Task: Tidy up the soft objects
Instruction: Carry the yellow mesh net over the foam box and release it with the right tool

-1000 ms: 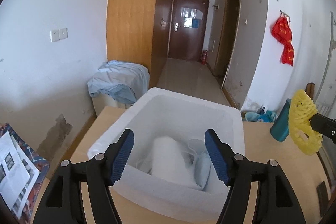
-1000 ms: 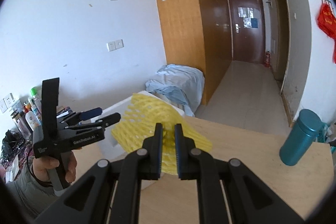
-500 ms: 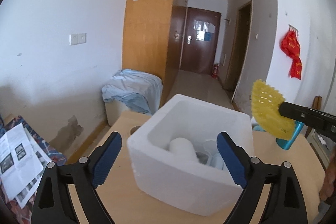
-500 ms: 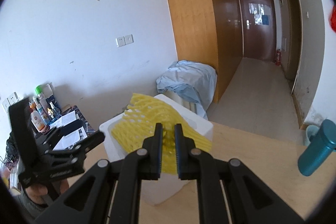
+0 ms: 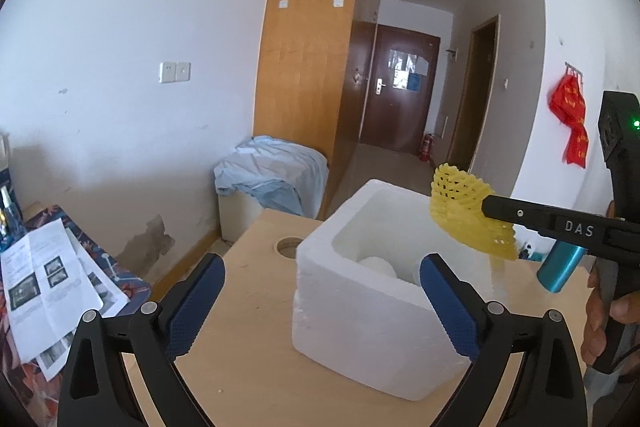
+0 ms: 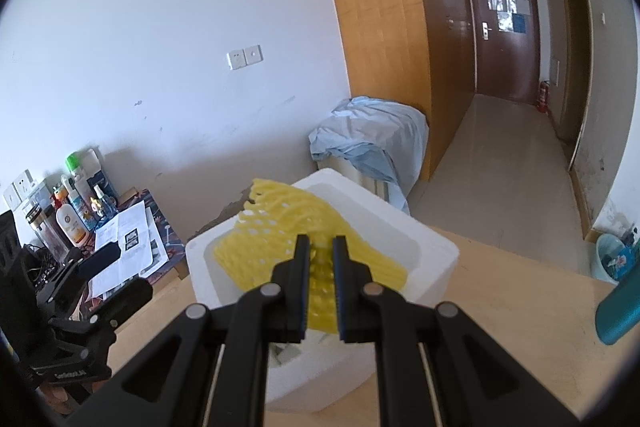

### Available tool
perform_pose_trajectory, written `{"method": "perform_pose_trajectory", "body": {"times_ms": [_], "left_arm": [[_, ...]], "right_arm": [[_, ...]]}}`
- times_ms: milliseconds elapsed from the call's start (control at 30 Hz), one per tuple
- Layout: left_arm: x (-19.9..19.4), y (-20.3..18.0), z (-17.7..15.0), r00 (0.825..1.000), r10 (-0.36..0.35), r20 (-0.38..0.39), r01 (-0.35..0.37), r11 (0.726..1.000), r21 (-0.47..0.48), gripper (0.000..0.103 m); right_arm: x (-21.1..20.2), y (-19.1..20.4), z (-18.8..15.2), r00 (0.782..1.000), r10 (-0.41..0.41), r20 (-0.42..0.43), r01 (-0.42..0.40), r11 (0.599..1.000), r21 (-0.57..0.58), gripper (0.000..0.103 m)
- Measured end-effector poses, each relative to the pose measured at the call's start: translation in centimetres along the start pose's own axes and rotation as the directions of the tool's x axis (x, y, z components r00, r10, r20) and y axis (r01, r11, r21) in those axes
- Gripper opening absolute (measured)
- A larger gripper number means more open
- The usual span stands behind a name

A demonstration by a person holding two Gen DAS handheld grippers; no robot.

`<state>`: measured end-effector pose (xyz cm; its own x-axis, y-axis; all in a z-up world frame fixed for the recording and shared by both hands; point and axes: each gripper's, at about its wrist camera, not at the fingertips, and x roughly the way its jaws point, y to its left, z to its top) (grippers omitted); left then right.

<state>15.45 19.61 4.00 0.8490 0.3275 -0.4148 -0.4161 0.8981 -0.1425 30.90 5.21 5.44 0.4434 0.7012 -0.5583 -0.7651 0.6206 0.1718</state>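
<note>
One white foam box (image 5: 372, 311); one yellow foam net (image 6: 296, 239); one teal bottle (image 5: 558, 269); two tongs, left (image 5: 320, 303) and right (image 6: 320, 283); one bench (image 5: 248, 379), bearing one round hole (image 5: 289, 247) at ten o'clock of the box.

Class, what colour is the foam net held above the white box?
Yellow. The foam net shows best in the right wrist view, over the white box.

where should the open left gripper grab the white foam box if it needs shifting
Take the white foam box by its near wall, just under the rim. Come down from above, one pad outside the wall and one inside, since the open top leaves that rim clear. Its full width looks about as wide as the left gripper spreads, now opening and empty. Stay clear of the yellow foam net over the far right corner.
</note>
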Motion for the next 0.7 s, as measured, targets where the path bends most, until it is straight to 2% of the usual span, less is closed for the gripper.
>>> {"method": "perform_pose_trajectory", "body": {"times_ms": [433, 533, 567, 633, 667, 700], "left_arm": [[0.2, 0.9, -0.1, 1.0, 0.013, -0.006, -0.013, 1.0, -0.001, 0.098], [0.2, 0.9, -0.3, 1.0, 0.012, -0.007, -0.012, 1.0, 0.005, 0.098], [0.1, 0.9, -0.4, 1.0, 0.012, -0.005, -0.012, 1.0, 0.007, 0.098], [-0.1, 0.9, -0.4, 1.0, 0.015, 0.0, -0.015, 1.0, 0.005, 0.098], [0.0, 0.9, -0.4, 1.0, 0.013, -0.001, -0.013, 1.0, 0.005, 0.098], [-0.1, 0.7, -0.4, 1.0, 0.011, -0.003, -0.011, 1.0, 0.008, 0.098]], "right_arm": [[3.3, 0.7, 0.5, 0.998, 0.023, -0.062, -0.022, 1.0, 0.008, 0.014], [3.5, 0.7, 0.4, 0.997, 0.024, -0.074, -0.023, 1.0, 0.015, 0.018], [3.5, 0.7, 0.4, 0.997, 0.017, -0.071, -0.016, 1.0, 0.014, 0.021], [3.4, 0.9, 0.4, 0.998, 0.007, -0.069, -0.007, 1.0, 0.006, 0.038], [3.3, 0.9, 0.3, 0.998, 0.009, -0.065, -0.008, 1.0, 0.01, 0.054], [3.1, 0.9, 0.3, 0.998, 0.006, -0.059, -0.005, 1.0, 0.012, 0.059]]}}
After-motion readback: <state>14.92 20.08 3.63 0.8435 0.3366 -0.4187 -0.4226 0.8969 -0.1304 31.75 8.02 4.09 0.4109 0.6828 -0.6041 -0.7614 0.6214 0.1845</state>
